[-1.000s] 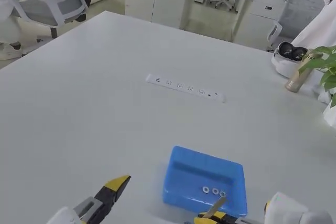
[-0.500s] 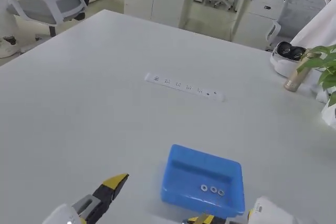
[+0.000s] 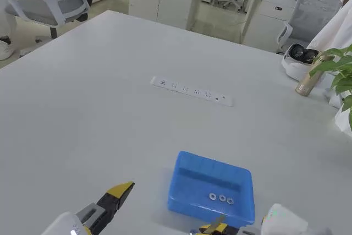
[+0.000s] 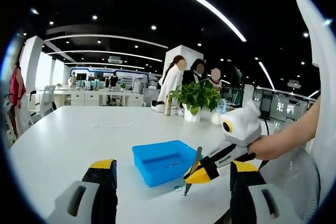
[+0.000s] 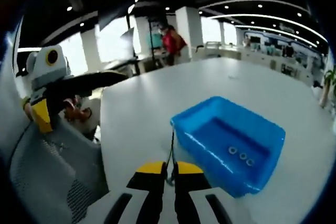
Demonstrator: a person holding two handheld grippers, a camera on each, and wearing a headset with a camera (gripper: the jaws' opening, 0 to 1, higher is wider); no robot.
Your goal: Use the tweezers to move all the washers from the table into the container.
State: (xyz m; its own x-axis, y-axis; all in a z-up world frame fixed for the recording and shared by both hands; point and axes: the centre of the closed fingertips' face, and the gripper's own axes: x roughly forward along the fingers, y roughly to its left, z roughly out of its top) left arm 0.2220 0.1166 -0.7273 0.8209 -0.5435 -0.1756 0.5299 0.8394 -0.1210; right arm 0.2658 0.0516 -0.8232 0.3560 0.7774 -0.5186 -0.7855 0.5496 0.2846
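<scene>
A blue container sits on the white table near its front edge, with three washers in a row inside. In the right gripper view they show as washers on the floor of the container. My right gripper is shut on thin tweezers and hangs just in front of the container's near wall, the right gripper low in the head view. My left gripper stands open to the container's left. A small ring-like speck lies by the tweezers' tip.
A white power strip lies across the table's middle. At the far right stand a plant, a bottle and a headset. An office chair stands beyond the far left corner. People stand past the table.
The right gripper has drawn the tweezers back from above the washers in the container to just outside its near wall. The left gripper stays put.
</scene>
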